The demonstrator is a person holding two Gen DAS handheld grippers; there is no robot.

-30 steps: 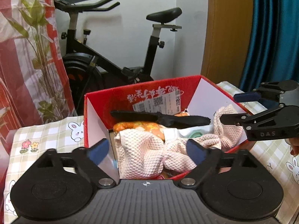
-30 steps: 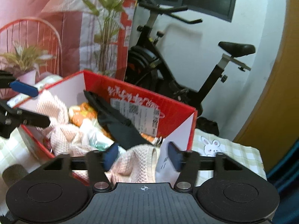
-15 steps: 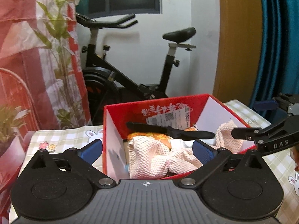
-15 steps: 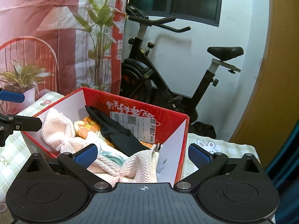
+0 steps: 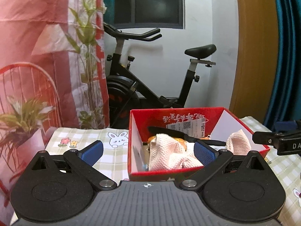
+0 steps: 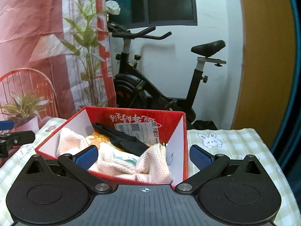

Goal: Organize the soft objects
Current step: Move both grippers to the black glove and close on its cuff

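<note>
A red cardboard box stands on the checked tablecloth. It holds a pale pink waffle towel, a black cloth strip and an orange patterned soft item. My left gripper is open and empty, in front of the box's near left corner. My right gripper is open and empty, in front of the box's near right side. Each gripper's fingers show at the edge of the other's view.
The green checked tablecloth with rabbit prints covers the table. A potted plant stands at the left. An exercise bike, a red patterned curtain and a blue curtain are behind the table.
Both grippers have drawn back from the box and opened wide. The towel they were close to now lies in the box.
</note>
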